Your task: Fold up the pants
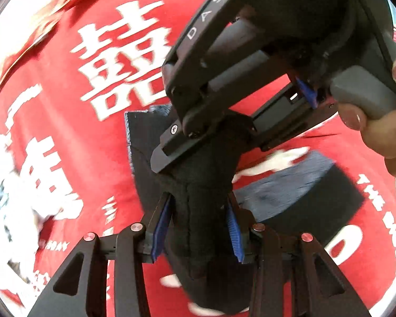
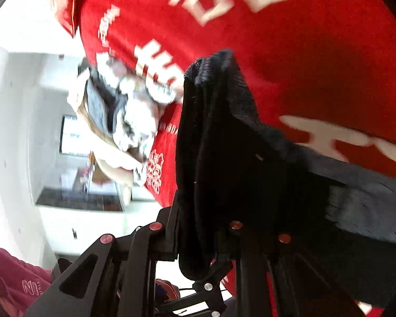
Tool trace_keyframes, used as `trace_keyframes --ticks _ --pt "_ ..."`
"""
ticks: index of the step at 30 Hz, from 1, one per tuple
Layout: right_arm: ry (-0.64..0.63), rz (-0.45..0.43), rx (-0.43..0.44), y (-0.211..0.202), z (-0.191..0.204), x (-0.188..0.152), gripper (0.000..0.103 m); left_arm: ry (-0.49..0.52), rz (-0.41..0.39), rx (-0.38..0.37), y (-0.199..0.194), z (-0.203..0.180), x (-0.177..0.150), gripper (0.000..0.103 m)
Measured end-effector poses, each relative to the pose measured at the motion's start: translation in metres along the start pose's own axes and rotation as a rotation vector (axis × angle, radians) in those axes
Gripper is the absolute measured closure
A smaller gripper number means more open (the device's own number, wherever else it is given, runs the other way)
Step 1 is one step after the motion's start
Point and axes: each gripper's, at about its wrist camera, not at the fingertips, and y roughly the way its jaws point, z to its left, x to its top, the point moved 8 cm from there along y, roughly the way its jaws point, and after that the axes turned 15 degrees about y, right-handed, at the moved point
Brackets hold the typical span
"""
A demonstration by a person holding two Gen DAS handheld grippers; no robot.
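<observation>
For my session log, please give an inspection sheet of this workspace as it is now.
Surface: red cloth with large white characters.
Job's things: dark pants, bunched and lifted off the cloth.
Clutter: mixed pile of clothes at the cloth's edge; pink garment at the lower corner.
Grippers: left hand-held gripper shut on the pants; right hand-held gripper shut on the pants, near the left one.
Cables: one thin dark cable, low in the right view.
Surroundings: white walls and a window, blurred.
</observation>
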Motion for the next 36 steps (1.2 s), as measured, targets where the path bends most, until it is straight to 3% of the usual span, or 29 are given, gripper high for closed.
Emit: trace_keyframes --ticks 8,13,18,22,24,25,27,30,32,34,36 --pt "0.148 -0.118 -0.014 -0.087 -0.107 -0.022 0.083 0.141 0.011 -0.16 0.018 -0.125 0.046 0.063" --pt "0.261 -0.152 -0.025 -0.114 -0.188 -0.033 0.083 0.213 0.078 -0.219 0.046 -0.191 0.042 0.063" --pt "0.334 -0.16 -0.062 -0.107 -0.244 -0.037 0.083 0.275 0.136 -0.23 0.066 -0.226 0.026 0.062" --pt "0.344 -0.164 -0.067 -0.103 -0.256 -0.036 0.08 0.296 0.151 -0.241 0.067 -0.228 0.023 0.056" --pt "0.34 -0.164 -0.079 -0.101 -0.252 -0.034 0.079 0.279 0.173 -0.251 0.066 -0.22 0.022 0.027" --pt "0.337 -0.162 -0.09 -0.105 -0.256 -0.039 0.079 0.251 0.17 -0.252 0.061 -0.21 0.021 0.024" --pt "0.333 -0.16 -0.103 -0.11 -0.256 -0.042 0.075 0.239 0.176 -0.274 0.052 -0.202 0.019 0.024" --pt "0.309 -0.166 -0.185 -0.109 -0.245 -0.044 0.072 0.217 0.183 -0.242 0.037 -0.177 0.012 0.024" --pt "0.295 -0.188 -0.267 -0.112 -0.243 -0.045 0.071 0.156 0.208 -0.242 0.031 -0.156 0.005 0.024" --pt "0.284 -0.221 -0.404 -0.118 -0.249 -0.049 0.065 0.065 0.256 -0.245 0.031 -0.133 -0.008 0.024" --pt "0.26 -0.242 -0.462 -0.117 -0.242 -0.051 0.062 -0.017 0.322 -0.241 0.036 -0.112 -0.024 0.024"
